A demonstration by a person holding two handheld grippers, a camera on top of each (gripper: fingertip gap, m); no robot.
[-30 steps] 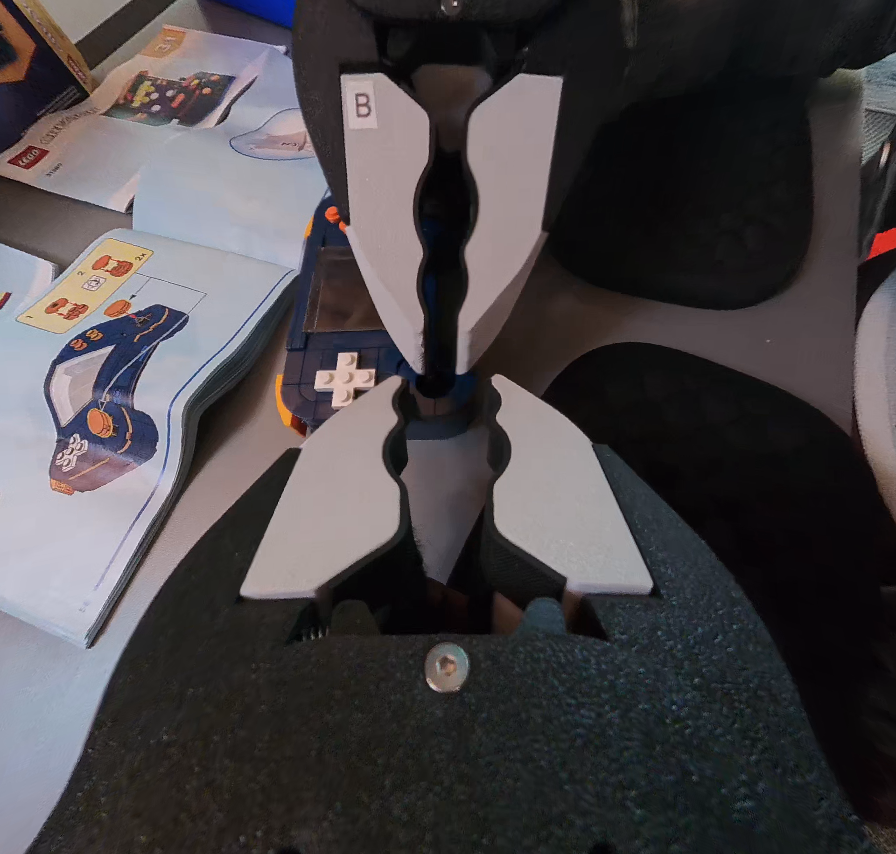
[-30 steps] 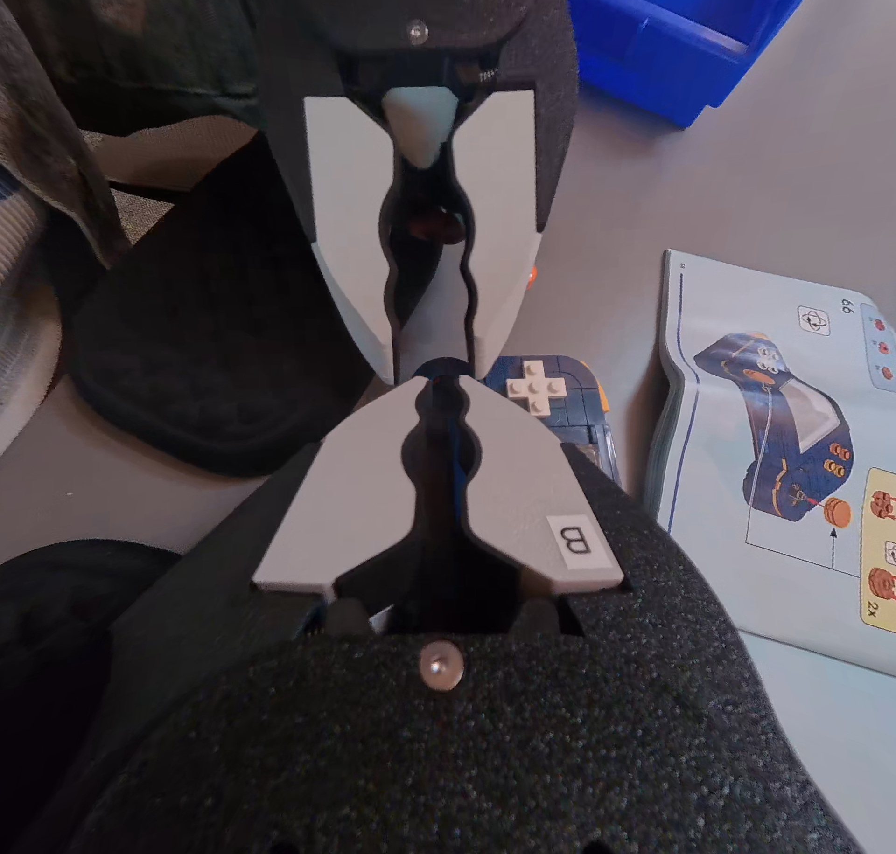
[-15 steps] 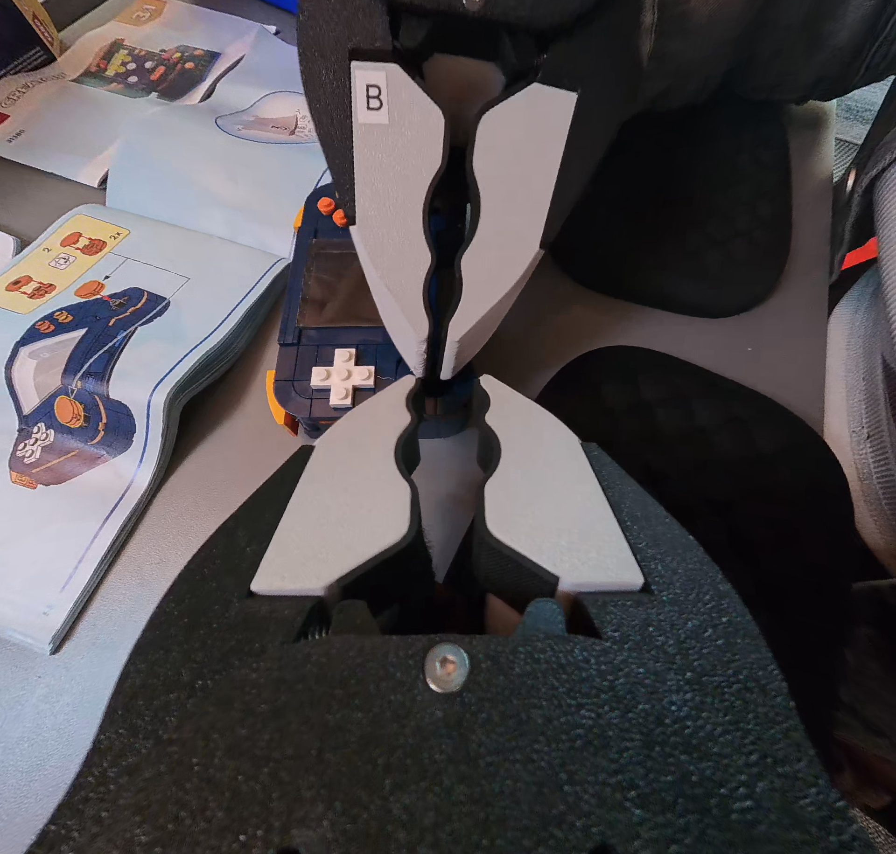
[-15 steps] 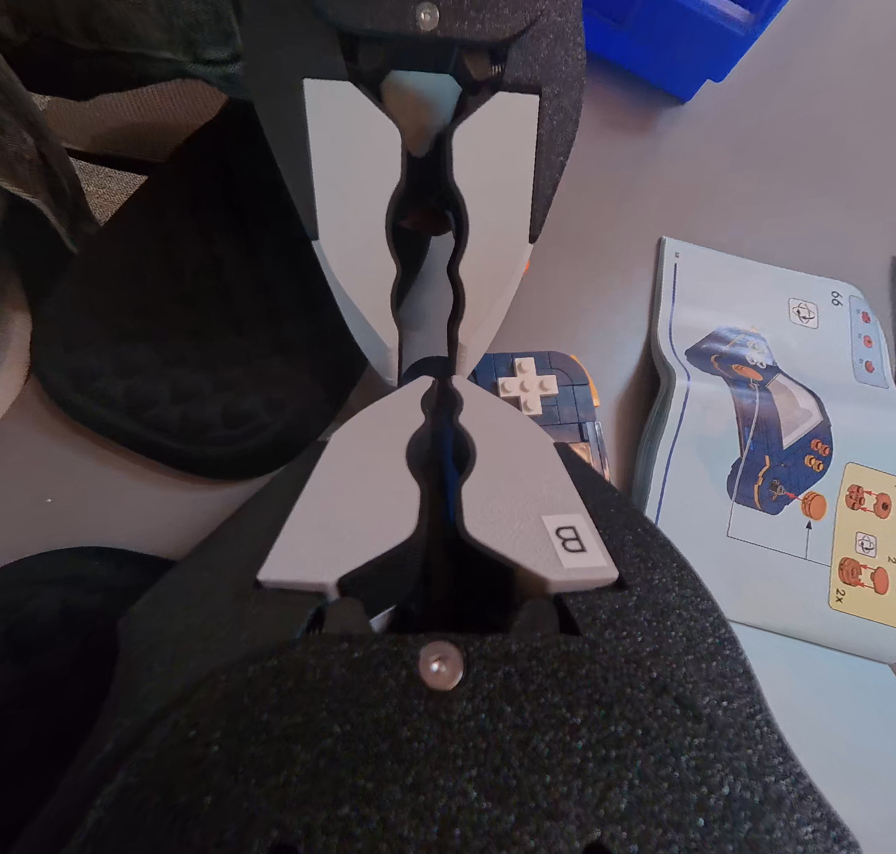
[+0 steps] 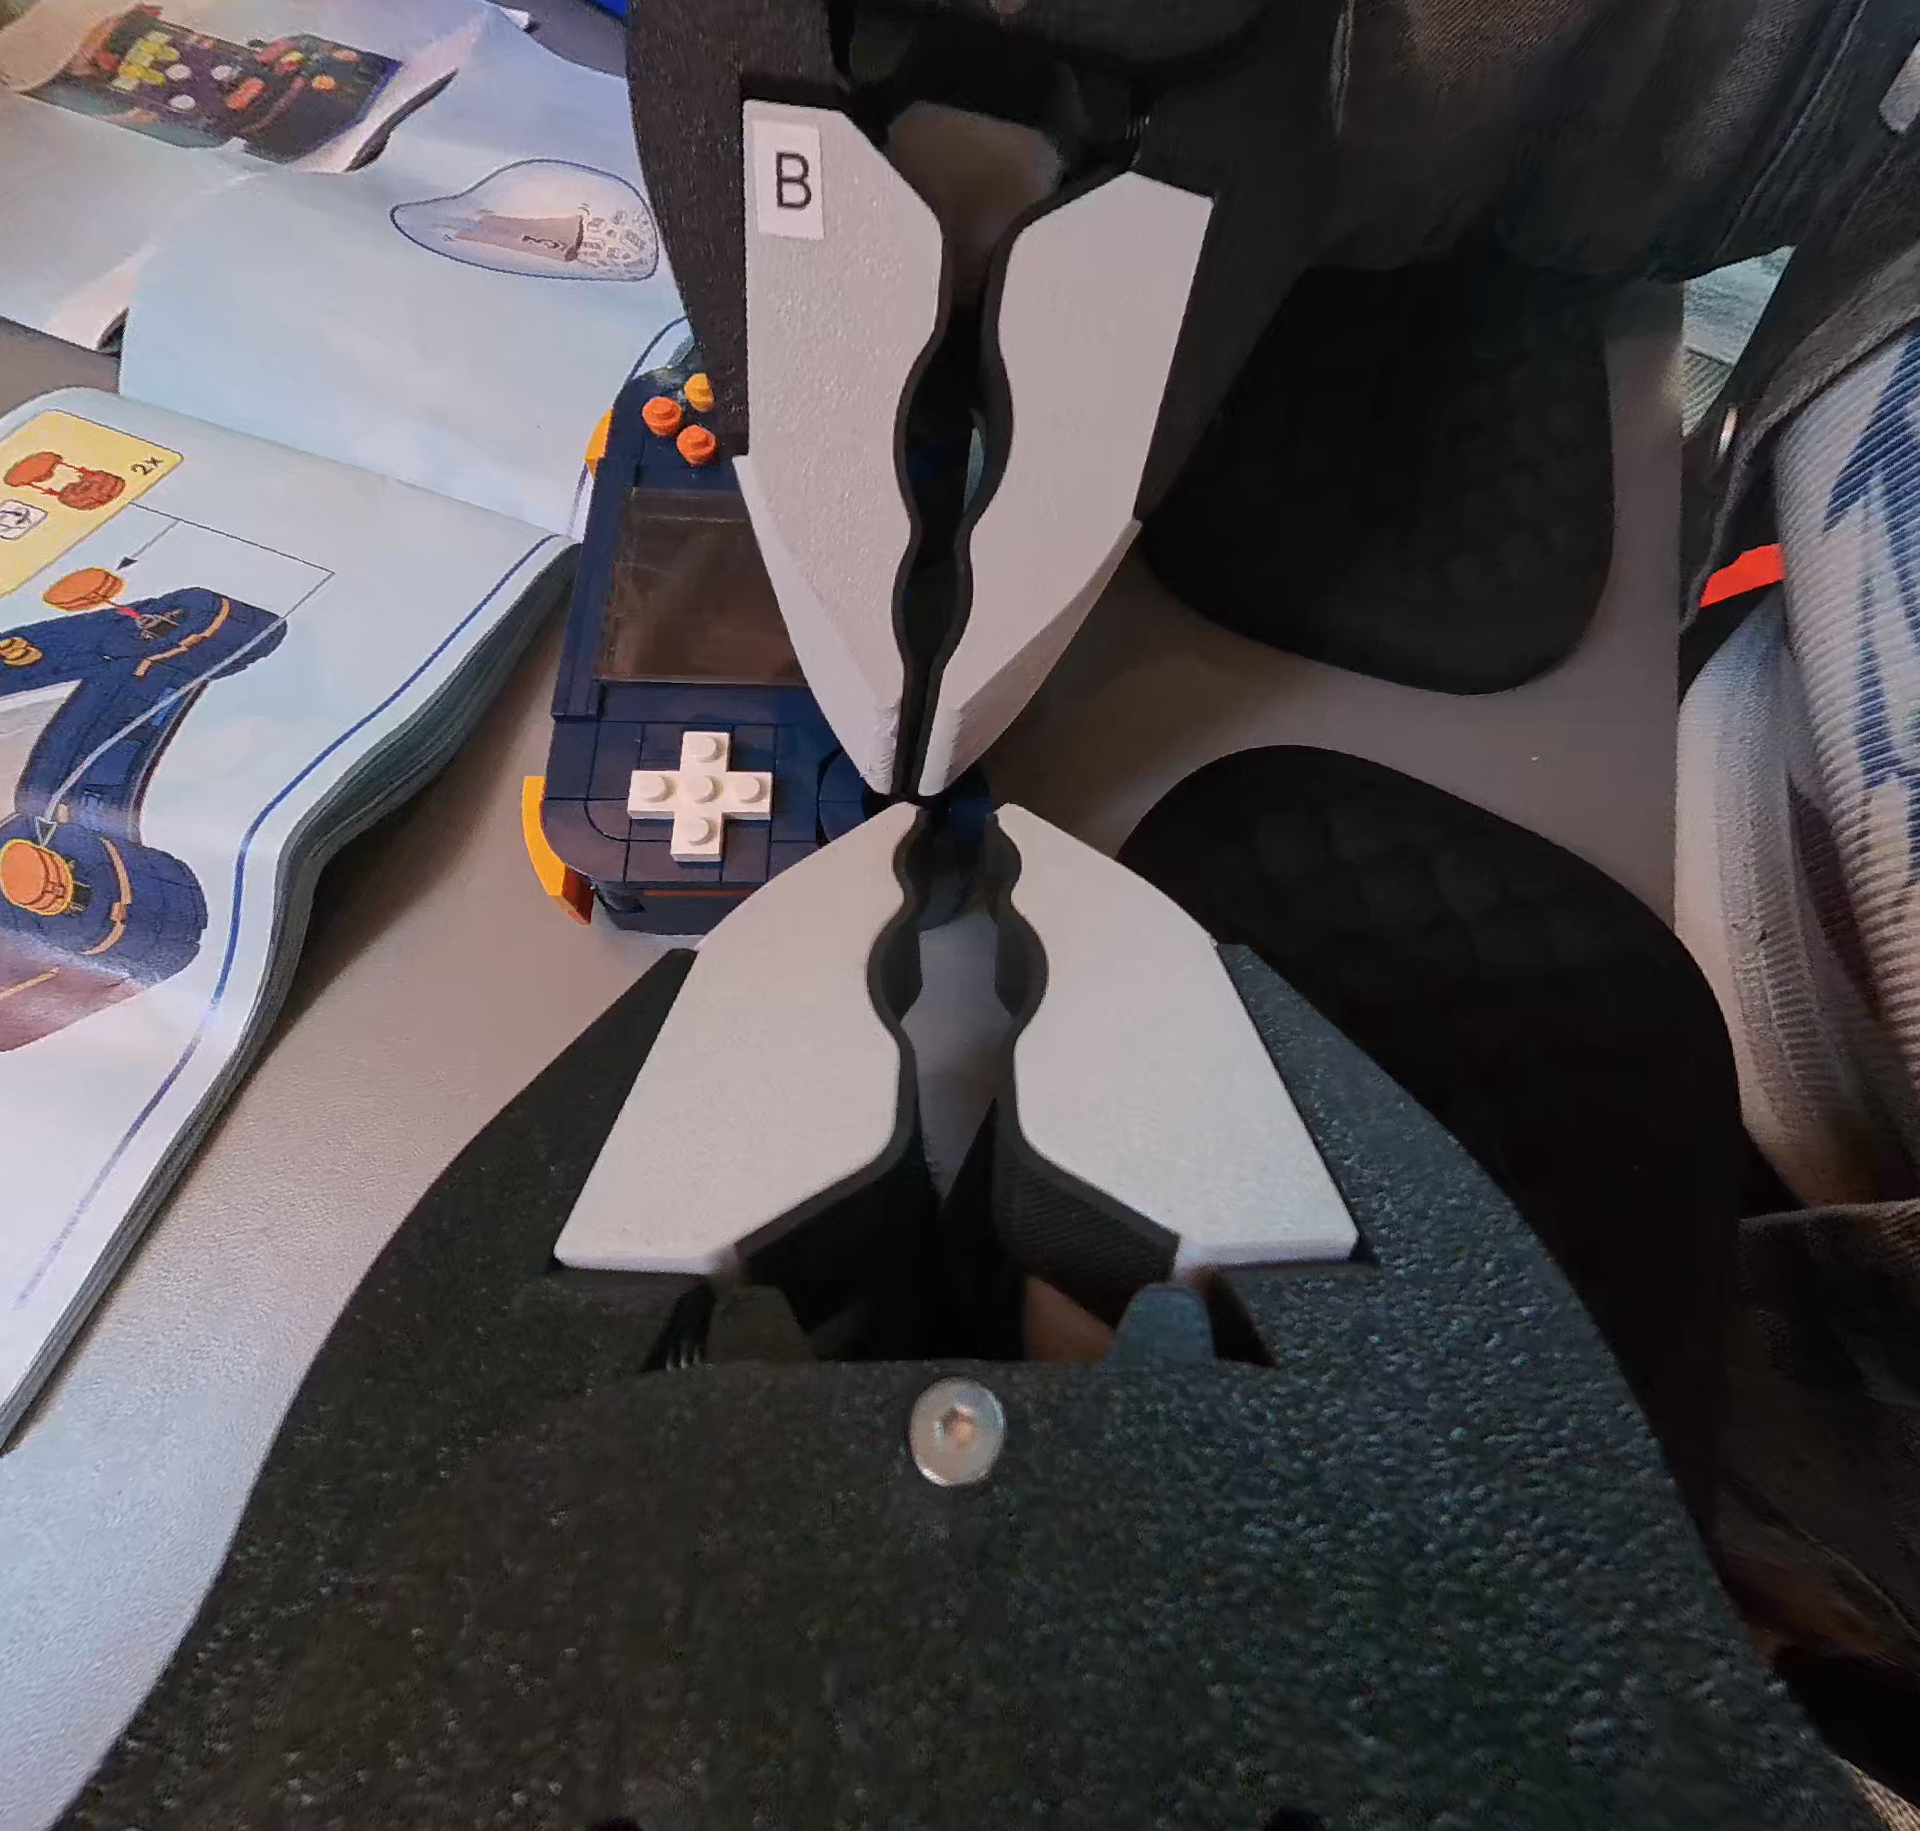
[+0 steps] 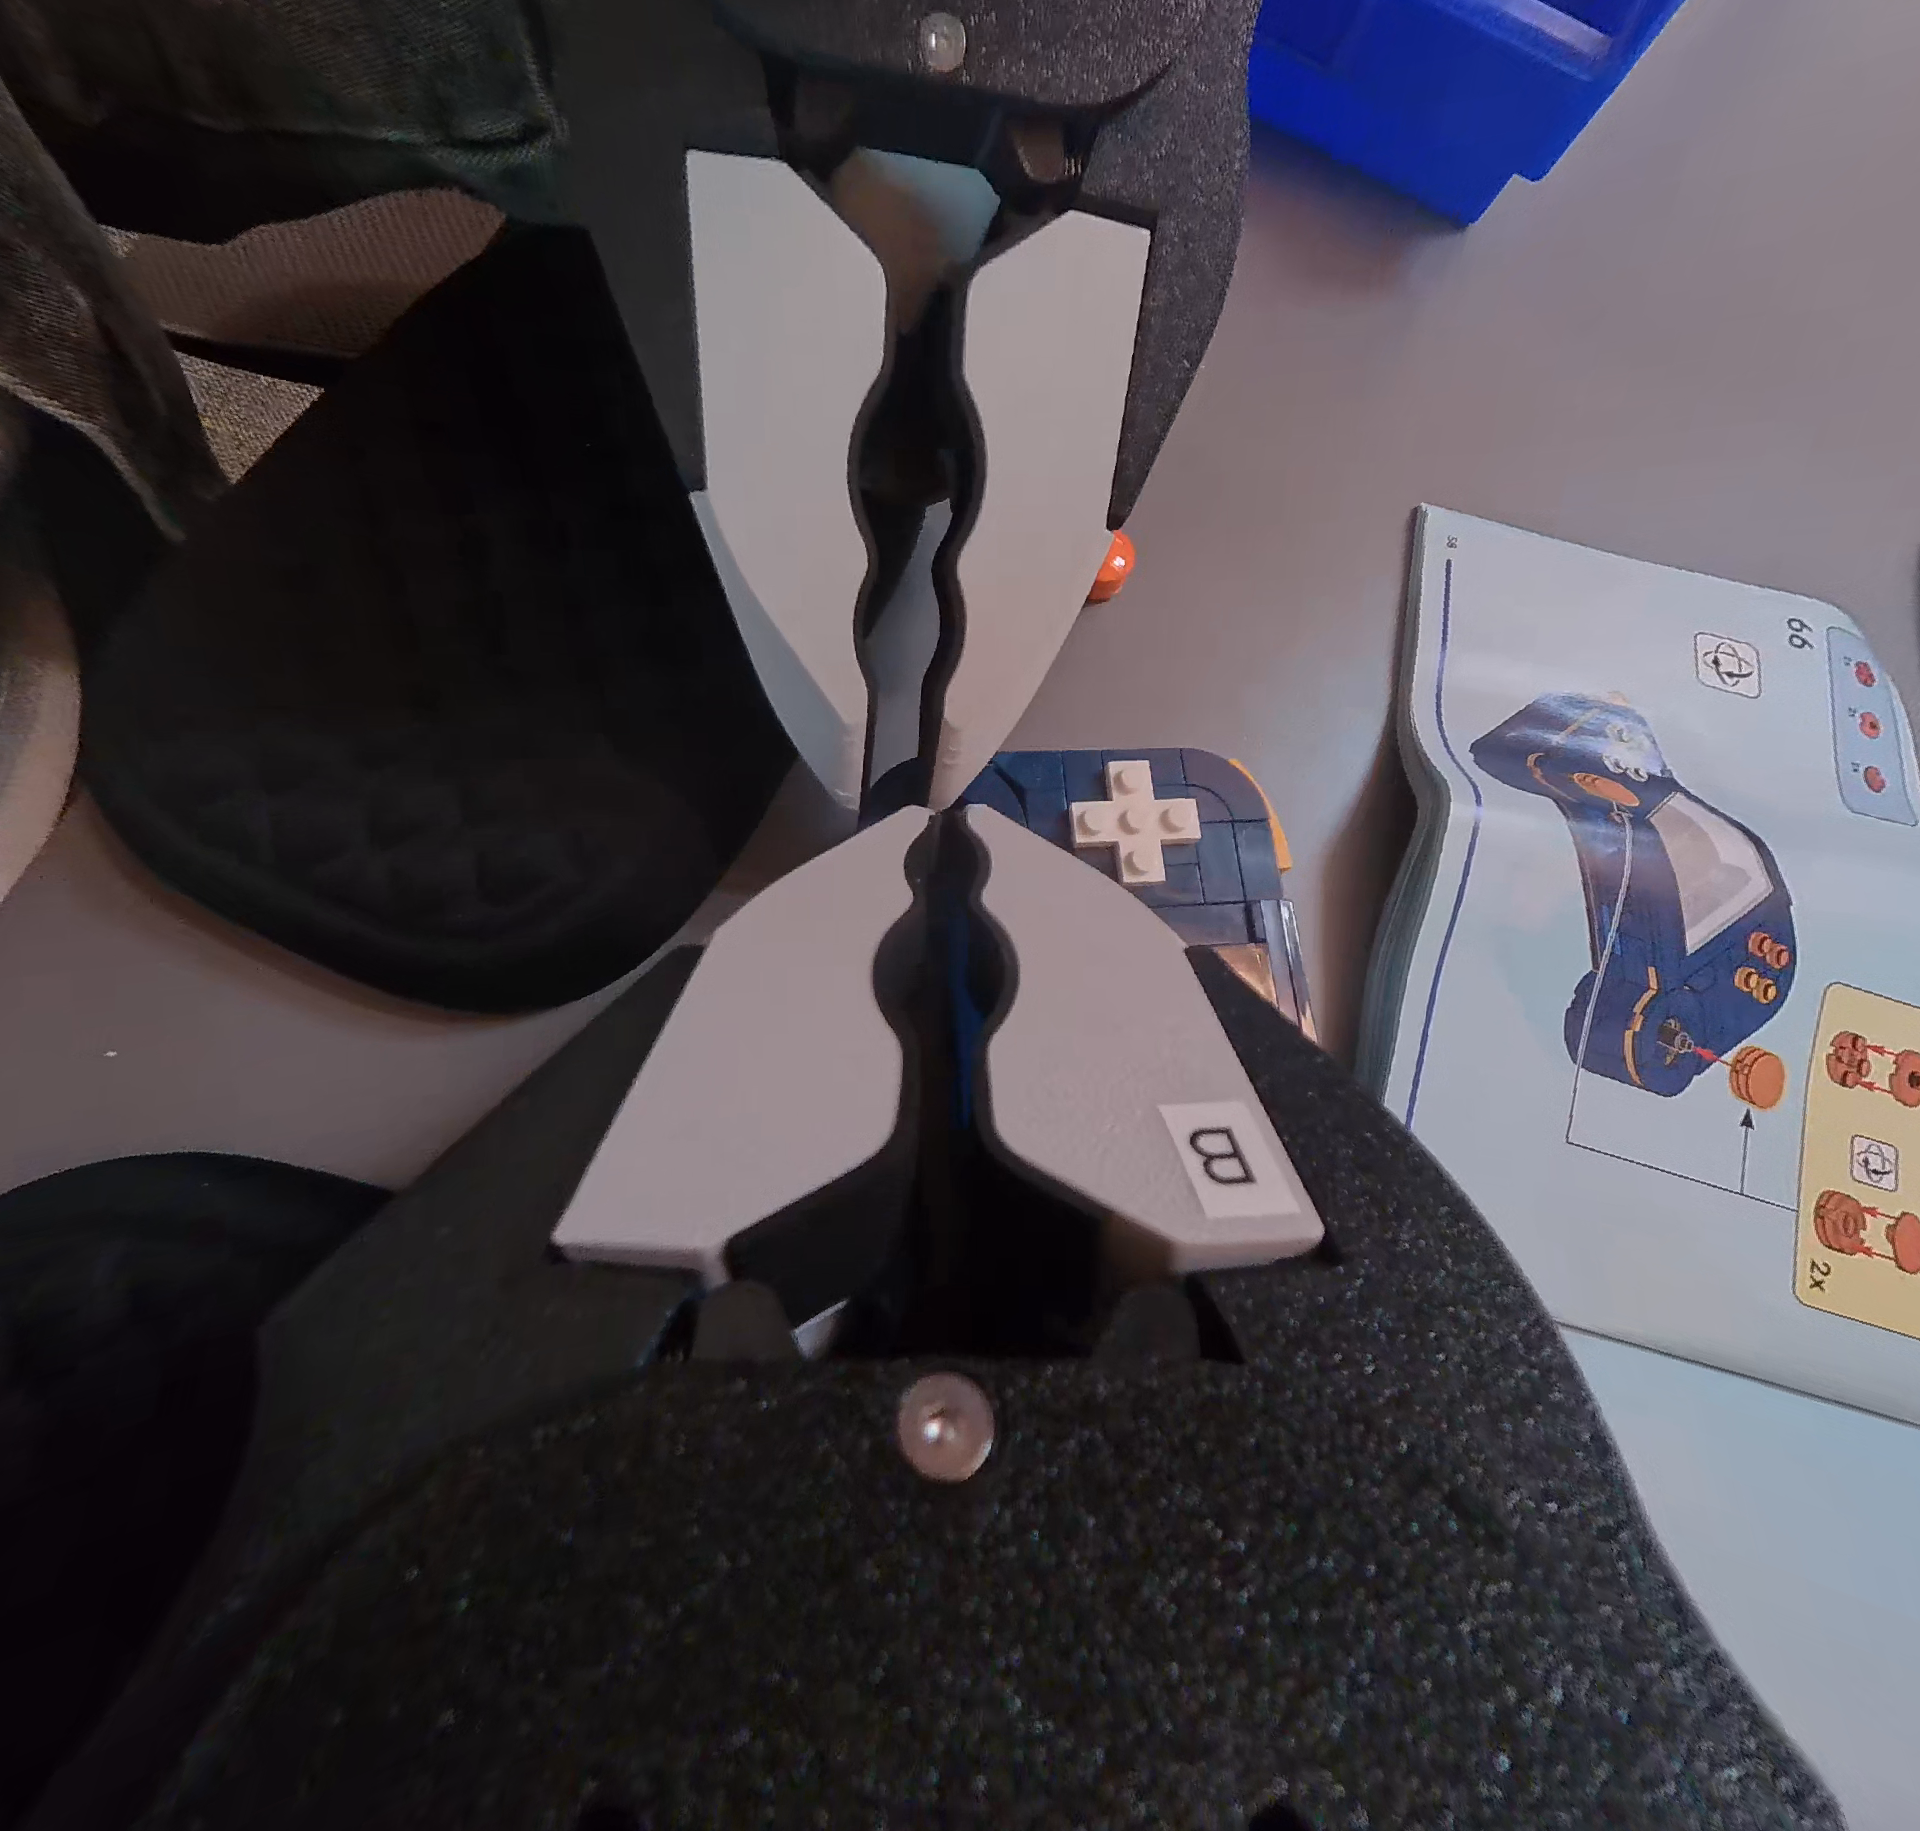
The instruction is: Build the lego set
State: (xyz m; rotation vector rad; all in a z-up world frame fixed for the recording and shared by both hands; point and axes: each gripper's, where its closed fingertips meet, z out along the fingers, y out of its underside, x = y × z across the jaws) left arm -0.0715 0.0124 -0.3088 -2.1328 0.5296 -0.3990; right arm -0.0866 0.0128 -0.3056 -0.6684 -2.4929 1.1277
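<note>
I held my two grey-fingered black grippers tip to tip above the grey tabletop [image 6: 1558, 410]. My left gripper [image 5: 951, 825] had its fingers drawn close, with only a narrow gap at the tips; my right gripper [image 6: 940, 820] was pressed almost together. A small dark round piece [image 5: 951, 862] sat where the four tips met, but I could not tell which gripper clamped it. The dark blue brick-built handheld console model [image 5: 686, 742], with its white cross-shaped pad [image 5: 698, 792] and orange studs [image 5: 681, 420], lay on the table just beside the tips. An open pale blue instruction booklet [image 6: 1662, 898] lay near the model, and a blue plastic bin [image 6: 1475, 46] stood farther off.
</note>
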